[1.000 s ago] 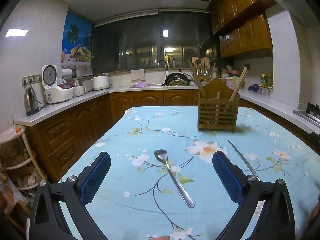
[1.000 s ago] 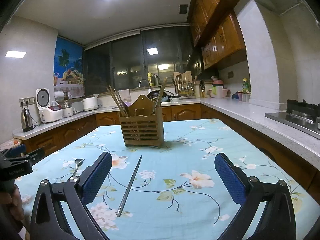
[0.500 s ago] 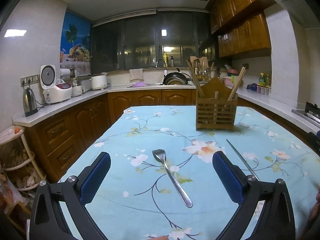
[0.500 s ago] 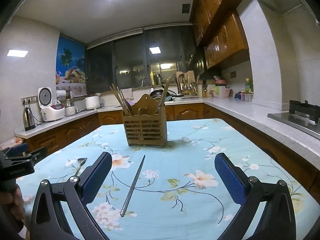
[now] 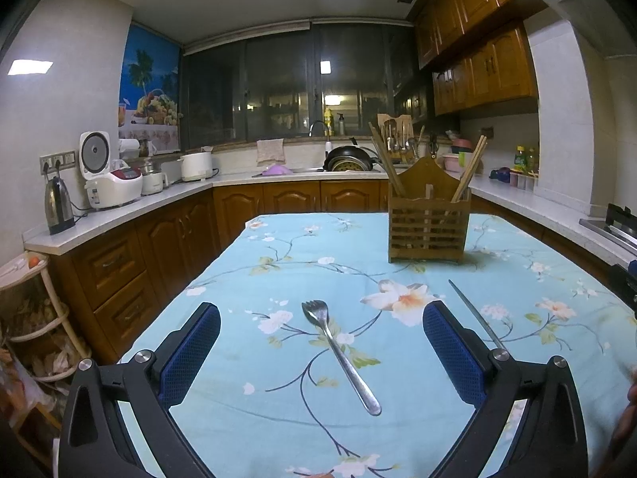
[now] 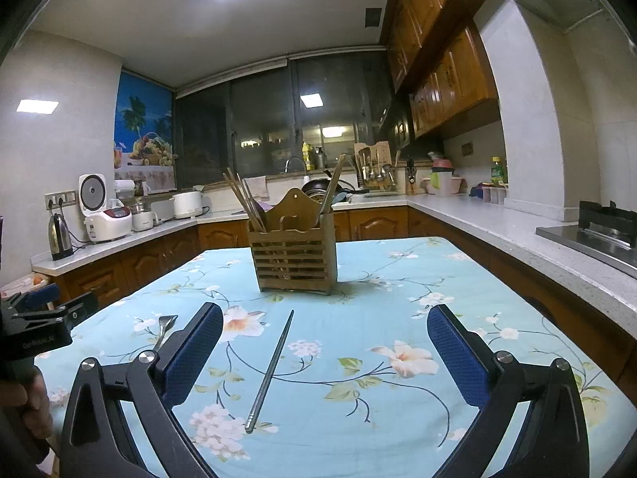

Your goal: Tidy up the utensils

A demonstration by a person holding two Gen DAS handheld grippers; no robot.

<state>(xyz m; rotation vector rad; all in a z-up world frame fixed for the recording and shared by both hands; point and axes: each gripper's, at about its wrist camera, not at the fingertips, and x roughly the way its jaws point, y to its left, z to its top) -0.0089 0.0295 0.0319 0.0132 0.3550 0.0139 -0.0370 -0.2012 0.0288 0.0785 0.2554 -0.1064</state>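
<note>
A metal fork lies on the floral blue tablecloth, tines away from me, between the fingers of my open, empty left gripper. A metal chopstick lies between the fingers of my open, empty right gripper; it also shows in the left wrist view. A wooden utensil holder with wooden chopsticks stands upright further back on the table; it also shows in the left wrist view. The fork's head shows left of my right gripper.
Kitchen counters ring the table: a kettle and rice cooker on the left, a sink with a pan at the back, a stove on the right. A rack stands left of the table.
Both grippers have tilted or lowered slightly, so the holder and utensils sit a little higher in view. Fork and chopstick have not moved on the cloth. Both grippers stay open.
</note>
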